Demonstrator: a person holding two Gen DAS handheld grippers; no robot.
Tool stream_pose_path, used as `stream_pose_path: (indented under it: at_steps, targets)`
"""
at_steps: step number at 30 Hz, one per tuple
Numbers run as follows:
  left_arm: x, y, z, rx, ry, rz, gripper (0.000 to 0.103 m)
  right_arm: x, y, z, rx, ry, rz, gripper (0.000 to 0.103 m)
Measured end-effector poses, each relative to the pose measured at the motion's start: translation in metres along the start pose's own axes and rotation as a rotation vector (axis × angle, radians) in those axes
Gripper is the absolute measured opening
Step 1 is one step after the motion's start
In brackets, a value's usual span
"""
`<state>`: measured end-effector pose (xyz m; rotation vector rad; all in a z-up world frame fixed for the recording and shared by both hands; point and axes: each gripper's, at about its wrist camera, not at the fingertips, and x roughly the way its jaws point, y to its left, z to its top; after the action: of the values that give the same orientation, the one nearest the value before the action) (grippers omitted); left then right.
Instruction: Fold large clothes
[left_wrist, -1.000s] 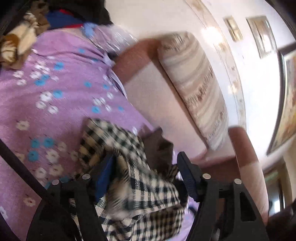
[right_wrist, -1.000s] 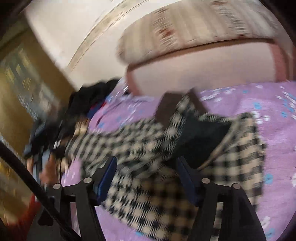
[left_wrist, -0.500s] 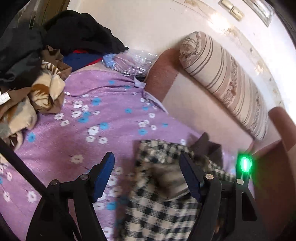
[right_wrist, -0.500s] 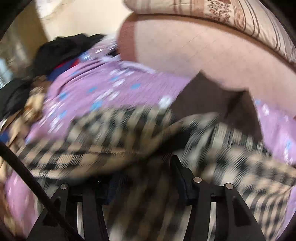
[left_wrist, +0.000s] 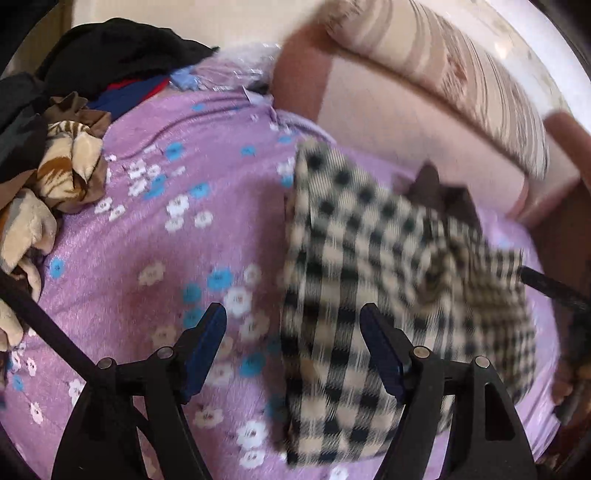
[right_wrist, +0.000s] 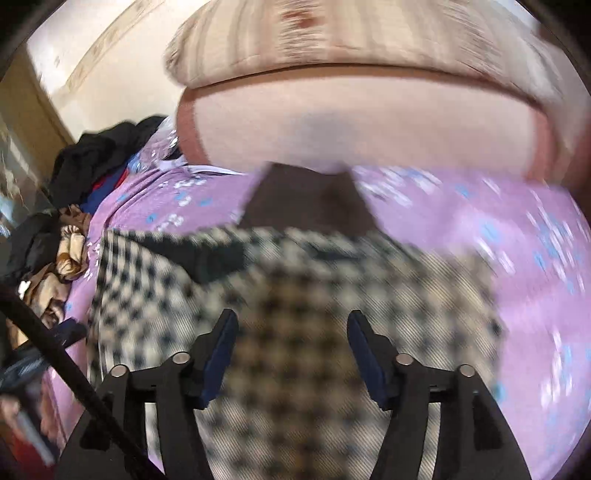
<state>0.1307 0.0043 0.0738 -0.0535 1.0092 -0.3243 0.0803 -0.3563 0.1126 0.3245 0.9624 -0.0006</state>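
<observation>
A cream-and-black checked garment (left_wrist: 388, 280) with a brown collar (left_wrist: 439, 192) lies folded on the purple flowered bed cover (left_wrist: 155, 236). My left gripper (left_wrist: 293, 343) hovers open over the garment's left edge. That edge runs between the fingers, but neither pad presses on it. In the right wrist view the same garment (right_wrist: 295, 295) fills the blurred middle. My right gripper (right_wrist: 291, 347) is above it with its jaws opening, and the cloth lies under the gap, not pinched. A dark part of the other gripper (left_wrist: 550, 288) pokes in at the garment's right side.
A heap of unfolded clothes, tan patterned (left_wrist: 62, 177) and black (left_wrist: 110, 55), lies at the left of the bed. A pink padded backrest (left_wrist: 388, 122) with a striped bolster (left_wrist: 454, 74) runs behind the garment. A clear plastic bag (left_wrist: 240, 62) sits in the far corner.
A second ago the checked cloth was bunched between my left fingers; it has been let go and lies flat. My right jaws narrowed over the cloth, then widened. Both views swung.
</observation>
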Motion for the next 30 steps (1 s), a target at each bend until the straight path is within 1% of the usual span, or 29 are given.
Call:
stream_pose_path:
  at_steps: [3,7,9,12,13,14,15,16,17,18,20,23,25,26,30]
  targets:
    - [0.003,0.006,-0.019,0.018,0.041,-0.001,0.074,-0.036,-0.056,-0.048,0.109,-0.012,-0.011,0.071]
    - [0.007,0.019,-0.047,0.001,0.102,-0.008,0.074,-0.055,-0.103,-0.105,0.232,0.013,-0.016,0.071]
    - [0.006,0.019,-0.059,0.019,0.119,-0.010,0.074,-0.054,-0.109,-0.120,0.263,0.042,0.013,0.071]
    - [0.003,0.004,-0.075,0.107,0.130,-0.015,0.074,-0.042,-0.105,-0.134,0.274,0.095,0.083,0.071]
    - [0.004,-0.003,-0.080,0.149,0.138,-0.007,0.071,-0.036,-0.102,-0.138,0.269,0.111,0.087,0.071]
    - [0.006,-0.006,-0.082,0.170,0.144,0.002,0.052,-0.029,-0.101,-0.142,0.264,0.127,0.086,0.072]
    - [0.009,-0.009,-0.085,0.198,0.165,0.000,0.036,-0.025,-0.098,-0.144,0.250,0.114,0.074,0.069]
    - [0.008,-0.011,-0.086,0.206,0.171,-0.019,0.011,-0.025,-0.097,-0.143,0.240,0.101,0.067,0.061]
    - [0.004,-0.012,-0.085,0.206,0.160,-0.020,0.009,-0.026,-0.097,-0.141,0.239,0.100,0.083,0.025]
    - [-0.002,-0.013,-0.083,0.216,0.141,-0.008,0.007,-0.027,-0.100,-0.138,0.273,0.114,0.151,0.018]
    - [-0.016,-0.016,-0.078,0.232,0.107,-0.009,0.006,-0.041,-0.103,-0.136,0.280,0.074,0.166,0.017]
    - [-0.051,-0.026,-0.072,0.291,0.027,0.000,0.006,-0.066,-0.110,-0.134,0.276,0.020,0.176,0.014]
    - [-0.060,-0.030,-0.072,0.325,0.005,0.017,0.006,-0.071,-0.118,-0.137,0.285,0.014,0.179,0.013]
    - [-0.057,-0.028,-0.072,0.326,0.014,0.025,0.006,-0.071,-0.124,-0.142,0.293,0.023,0.176,0.012]
    - [-0.020,-0.021,-0.080,0.343,0.113,0.106,0.006,-0.051,-0.138,-0.164,0.310,0.110,0.127,0.010]
